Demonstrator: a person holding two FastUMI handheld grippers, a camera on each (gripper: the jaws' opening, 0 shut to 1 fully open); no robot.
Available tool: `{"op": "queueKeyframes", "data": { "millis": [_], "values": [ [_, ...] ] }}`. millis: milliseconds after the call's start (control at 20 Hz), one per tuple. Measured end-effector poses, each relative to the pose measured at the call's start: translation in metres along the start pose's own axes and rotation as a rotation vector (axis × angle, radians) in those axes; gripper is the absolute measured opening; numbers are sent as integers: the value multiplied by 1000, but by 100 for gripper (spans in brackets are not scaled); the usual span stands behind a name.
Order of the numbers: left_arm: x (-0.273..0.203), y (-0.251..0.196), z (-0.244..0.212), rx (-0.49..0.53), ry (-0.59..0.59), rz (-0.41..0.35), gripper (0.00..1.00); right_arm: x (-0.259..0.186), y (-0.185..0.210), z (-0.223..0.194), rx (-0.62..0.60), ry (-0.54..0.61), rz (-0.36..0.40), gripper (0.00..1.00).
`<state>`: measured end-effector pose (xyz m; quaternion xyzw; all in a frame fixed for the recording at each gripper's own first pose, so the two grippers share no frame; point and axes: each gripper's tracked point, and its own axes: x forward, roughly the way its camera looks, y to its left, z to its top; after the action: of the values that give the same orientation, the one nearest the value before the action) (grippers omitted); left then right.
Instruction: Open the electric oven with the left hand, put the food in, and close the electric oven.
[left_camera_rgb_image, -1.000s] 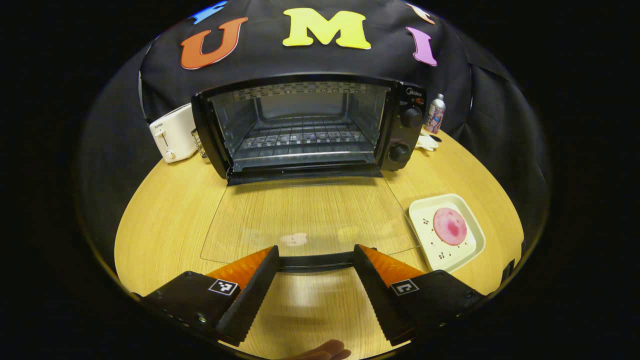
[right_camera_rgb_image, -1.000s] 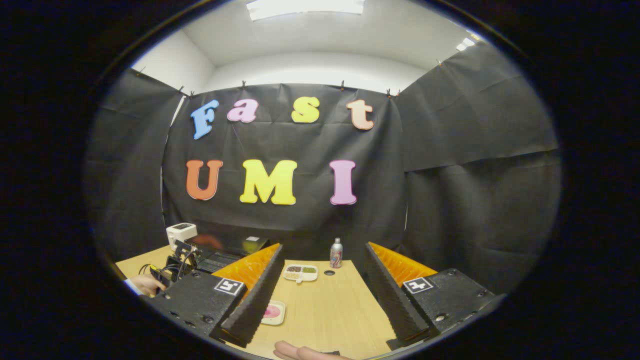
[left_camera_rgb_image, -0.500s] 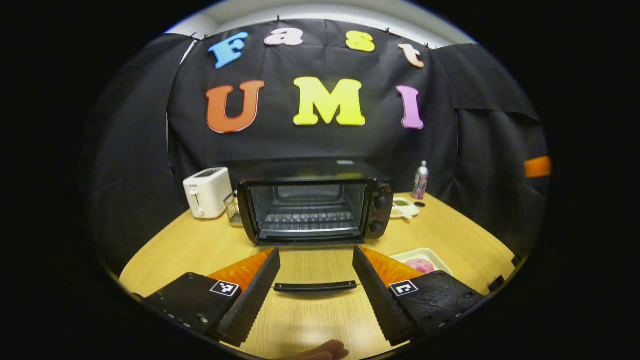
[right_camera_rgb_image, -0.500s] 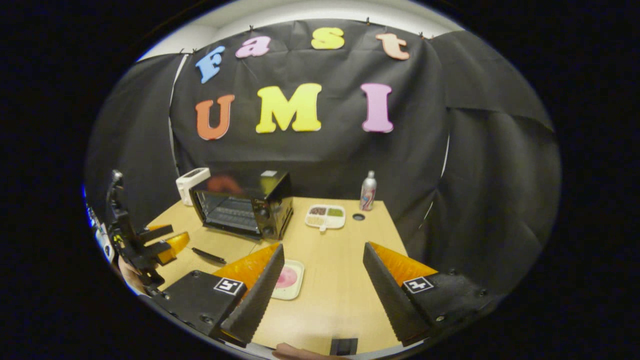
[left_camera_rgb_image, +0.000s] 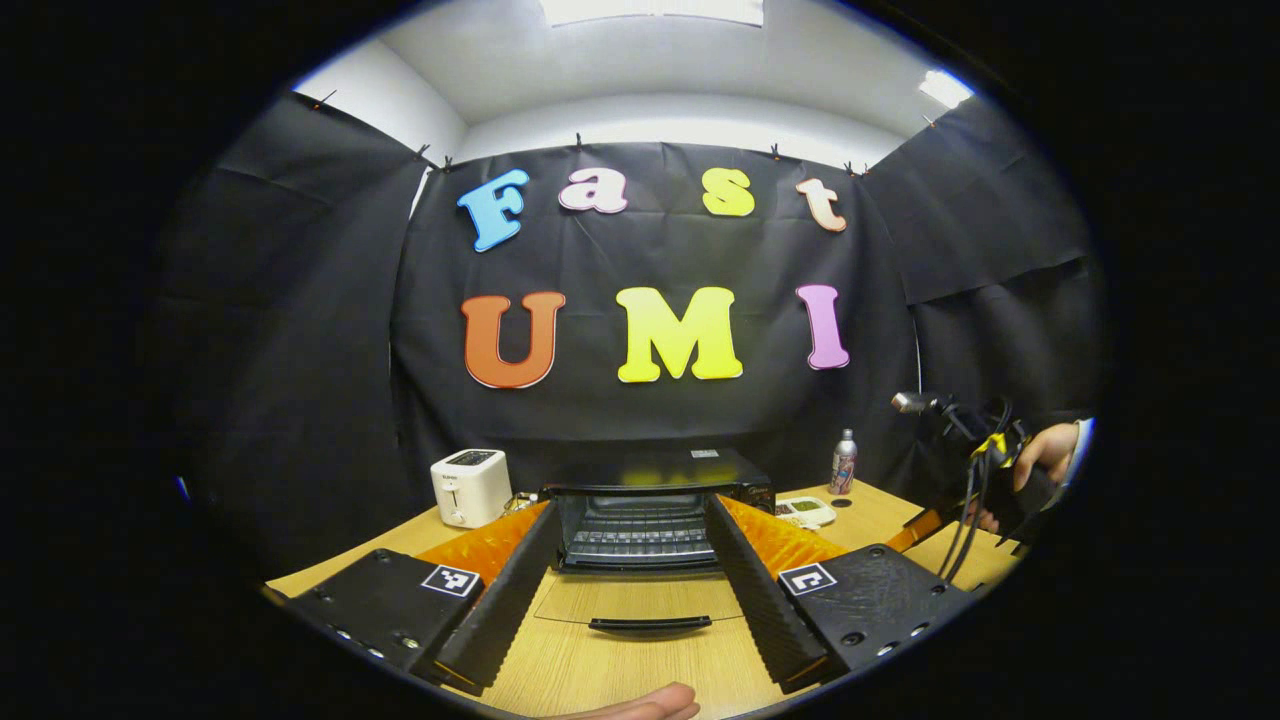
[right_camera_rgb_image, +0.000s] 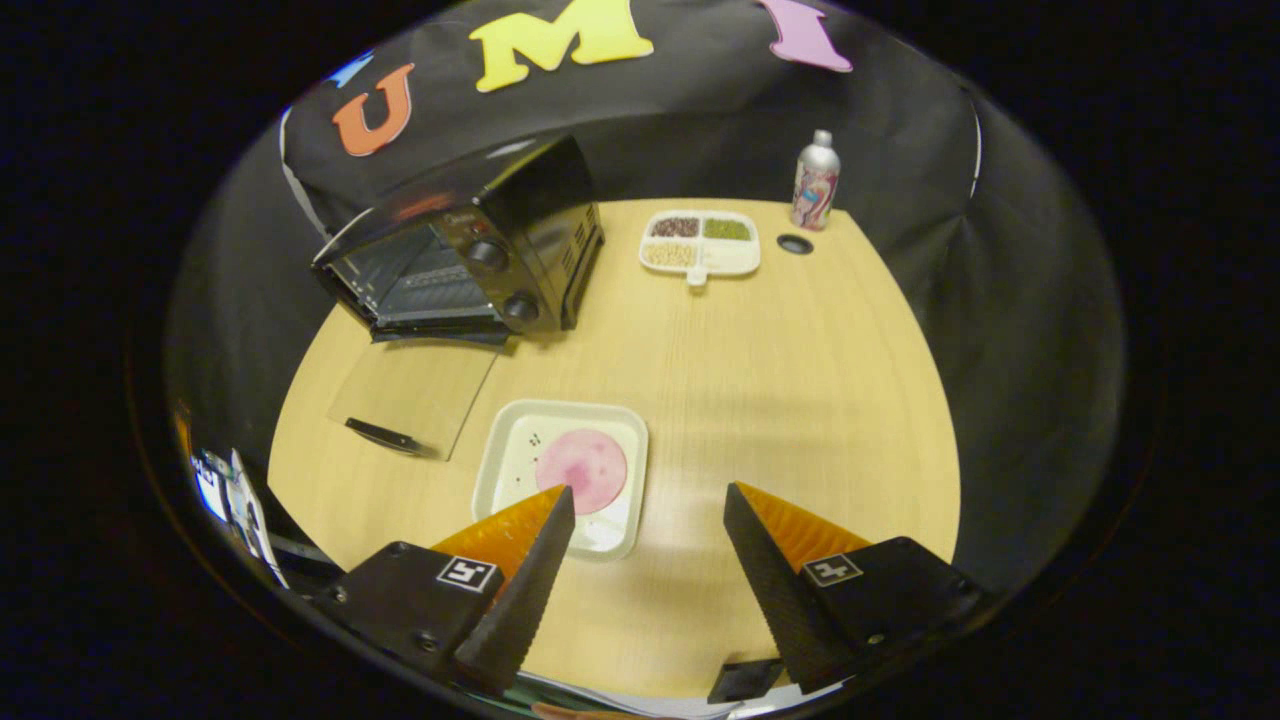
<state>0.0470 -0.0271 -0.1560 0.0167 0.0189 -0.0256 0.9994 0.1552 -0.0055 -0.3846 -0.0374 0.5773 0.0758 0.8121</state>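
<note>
The black electric oven stands at the back of the wooden table, its glass door folded flat down, with the dark door handle at its near edge. My left gripper is open, raised and pulled back in front of the door. A round pink food slice lies on a square white plate. My right gripper is open, hovering just short of the plate's near right side. In the left gripper view the right gripper and a hand appear far right.
A white toaster stands left of the oven. A divided white dish of grains, a metal bottle and a small black cap sit at the back right. Bare wooden table lies right of the plate.
My left gripper has drawn back and lifted away from the opened door. My right gripper has tilted down and moved toward the plate with the pink slice.
</note>
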Motion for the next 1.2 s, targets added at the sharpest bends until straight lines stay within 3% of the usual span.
{"op": "queueKeyframes", "data": {
  "millis": [100, 500, 550, 600, 950, 1200],
  "values": [
    [-1, 2, 1, 9, 7, 3, 93, 26, -3, 0, 27, 65, 11, 84],
    [0, 24, -5, 64, 45, 84, 93, 83, 6, -24, 75, 329, 89, 39],
    [0, 22, -6, 72, 48, 83, 93, 86, 5, -18, 74, 326, 96, 12],
    [-1, 20, -6, 75, 48, 77, 93, 89, 6, -19, 82, 334, 116, 3],
    [-9, 19, 4, 47, 33, 62, 96, 80, 3, -21, 160, 336, 218, 4],
    [-22, 22, 13, 39, 21, 44, 95, 49, -4, -17, 238, 240, 289, 1]
  ]
}}
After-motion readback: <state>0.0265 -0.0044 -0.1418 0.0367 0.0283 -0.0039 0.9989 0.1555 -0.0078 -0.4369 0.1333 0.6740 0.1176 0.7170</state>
